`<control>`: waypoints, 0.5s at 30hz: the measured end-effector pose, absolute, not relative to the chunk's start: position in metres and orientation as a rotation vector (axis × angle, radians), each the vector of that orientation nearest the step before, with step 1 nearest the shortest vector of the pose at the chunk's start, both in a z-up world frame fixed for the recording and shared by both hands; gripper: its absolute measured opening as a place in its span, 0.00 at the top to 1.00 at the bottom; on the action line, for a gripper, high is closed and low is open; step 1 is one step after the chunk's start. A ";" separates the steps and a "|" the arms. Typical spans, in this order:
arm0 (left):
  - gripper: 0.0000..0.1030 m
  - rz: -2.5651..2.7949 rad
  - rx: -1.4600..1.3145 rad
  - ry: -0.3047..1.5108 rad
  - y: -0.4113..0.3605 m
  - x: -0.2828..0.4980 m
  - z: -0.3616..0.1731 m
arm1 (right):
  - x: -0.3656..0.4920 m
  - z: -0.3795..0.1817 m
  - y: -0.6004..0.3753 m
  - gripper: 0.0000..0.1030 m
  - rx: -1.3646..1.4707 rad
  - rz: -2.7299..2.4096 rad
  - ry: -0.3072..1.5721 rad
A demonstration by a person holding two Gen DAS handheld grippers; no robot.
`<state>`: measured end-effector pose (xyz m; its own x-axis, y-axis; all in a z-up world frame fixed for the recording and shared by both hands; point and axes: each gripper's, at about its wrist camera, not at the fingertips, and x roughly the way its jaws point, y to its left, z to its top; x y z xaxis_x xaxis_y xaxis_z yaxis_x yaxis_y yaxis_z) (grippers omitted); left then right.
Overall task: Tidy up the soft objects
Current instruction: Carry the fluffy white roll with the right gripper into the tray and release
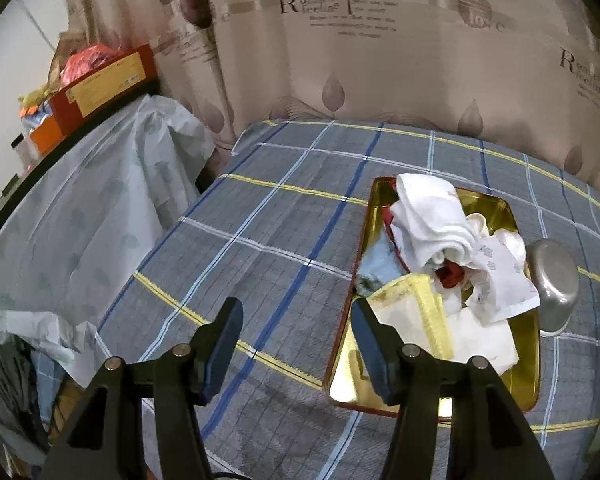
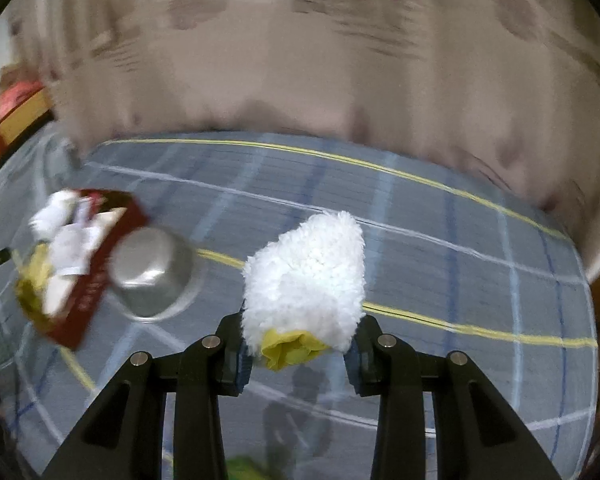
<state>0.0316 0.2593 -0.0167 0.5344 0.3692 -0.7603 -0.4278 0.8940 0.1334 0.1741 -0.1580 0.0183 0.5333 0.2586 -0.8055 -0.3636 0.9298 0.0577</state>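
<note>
Seemingly mid-carry, the right gripper [image 2: 298,354] is clamped on a fluffy white mitt [image 2: 306,280] with a yellow lining [image 2: 292,350], held low in the centre of the right wrist view, above the plaid bedsheet [image 2: 420,216]. The pads squeeze the yellow-lined end, probably because that end bunches small enough to fit between them. The mitt's long axis runs up the frame, away from the camera, its rounded fleecy tip pointing toward the curtain [image 2: 340,60]. This view is motion-blurred.

At centre left of that view lies a red-and-gold tin tray [image 2: 90,296], heaped with cloths, with a steel bowl [image 2: 152,272] touching its right side. Judging by the task, the mitt is headed for that tray.

The left gripper [image 1: 296,344] hangs open and empty at the bottom of its view, its right finger overlapping the tray's [image 1: 528,360] near edge. A white towel [image 1: 432,216] tops the pile.
</note>
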 end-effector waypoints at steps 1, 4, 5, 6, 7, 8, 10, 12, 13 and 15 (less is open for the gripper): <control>0.44 0.478 -0.077 0.889 0.261 0.031 -0.017 | 0.170 0.023 -0.142 0.67 -0.130 0.404 0.931; 0.44 0.495 -0.084 0.879 0.265 0.027 -0.016 | 0.161 0.032 -0.100 0.67 -0.145 0.501 0.926; 0.44 0.497 -0.083 0.878 0.266 0.026 -0.016 | 0.157 0.034 -0.084 0.67 -0.154 0.533 0.921; 0.44 0.497 -0.082 0.876 0.267 0.025 -0.015 | 0.153 0.035 -0.067 0.67 -0.165 0.565 0.919; 0.44 0.500 -0.081 0.874 0.268 0.025 -0.015 | 0.149 0.036 -0.057 0.67 -0.169 0.589 0.918; 0.44 0.504 -0.079 0.874 0.268 0.024 -0.015 | 0.144 0.036 -0.044 0.67 -0.173 0.619 0.916; 0.44 0.505 -0.083 0.876 0.269 0.022 -0.016 | 0.136 0.033 -0.015 0.67 -0.182 0.669 0.914; 0.44 0.499 -0.097 0.875 0.270 0.021 -0.016 | 0.131 0.027 0.007 0.67 -0.168 0.716 0.931; 0.44 0.496 -0.102 0.874 0.271 0.021 -0.015 | 0.128 0.023 0.020 0.67 -0.168 0.736 0.937; 0.44 0.497 -0.105 0.872 0.273 0.020 -0.015 | 0.122 0.015 0.044 0.67 -0.174 0.771 0.943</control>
